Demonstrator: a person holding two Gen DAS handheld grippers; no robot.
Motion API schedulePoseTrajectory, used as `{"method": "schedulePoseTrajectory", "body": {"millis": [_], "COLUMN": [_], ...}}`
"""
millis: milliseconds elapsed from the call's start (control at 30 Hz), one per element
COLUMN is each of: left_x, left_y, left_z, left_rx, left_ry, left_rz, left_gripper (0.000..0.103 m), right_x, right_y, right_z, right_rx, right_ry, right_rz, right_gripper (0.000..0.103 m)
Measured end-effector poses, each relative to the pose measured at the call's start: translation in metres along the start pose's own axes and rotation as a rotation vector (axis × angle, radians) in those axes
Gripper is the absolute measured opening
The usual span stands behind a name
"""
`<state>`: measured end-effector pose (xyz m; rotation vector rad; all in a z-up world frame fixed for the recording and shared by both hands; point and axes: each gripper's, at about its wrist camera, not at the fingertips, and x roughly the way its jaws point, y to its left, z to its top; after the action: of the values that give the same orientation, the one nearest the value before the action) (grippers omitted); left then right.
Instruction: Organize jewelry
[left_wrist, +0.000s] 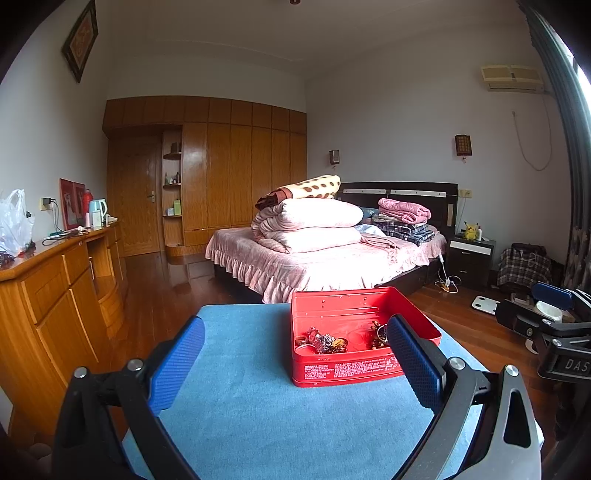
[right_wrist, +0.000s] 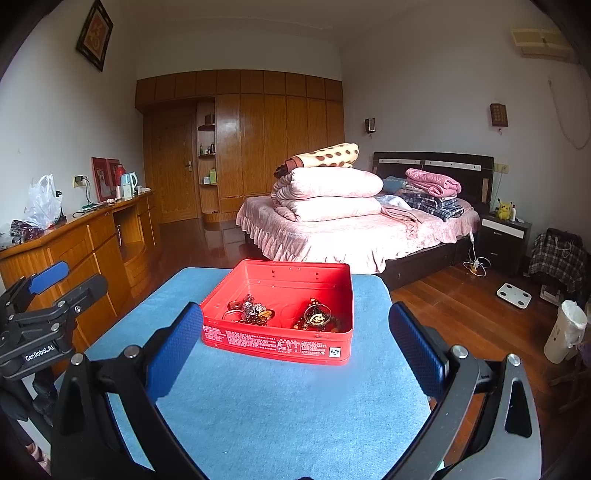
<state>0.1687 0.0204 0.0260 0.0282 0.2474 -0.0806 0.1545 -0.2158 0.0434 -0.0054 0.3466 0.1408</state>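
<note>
Right wrist: bed (right_wrist: 354, 236) behind red tin (right_wrist: 280, 314)

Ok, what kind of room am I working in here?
A home bedroom, most likely: a bed stacked with folded quilts, a built-in wooden wardrobe along the far wall, and a nightstand beside the bed.

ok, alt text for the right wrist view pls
An open red tin holding tangled jewelry sits on a blue-covered table, framed by the right gripper with its jaws wide apart and empty. The left gripper shows at the left edge; behind is a bedroom with a pink bed and wooden wardrobe.
</note>
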Motion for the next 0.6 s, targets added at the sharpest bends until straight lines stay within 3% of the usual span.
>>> {"method": "schedulePoseTrajectory", "body": {"millis": [600], "left_x": [0.001], "left_y": [0.0006], "left_z": [-0.0001], "left_rx": [0.002], "left_ry": [0.006], "left_rz": [0.004], "left_gripper": [0.097], "right_x": [0.001], "right_y": [0.0006], "right_z": [-0.001], "right_rx": [-0.003], "right_ry": [-0.002], "right_rz": [-0.004], "right_gripper": [0.098]}}
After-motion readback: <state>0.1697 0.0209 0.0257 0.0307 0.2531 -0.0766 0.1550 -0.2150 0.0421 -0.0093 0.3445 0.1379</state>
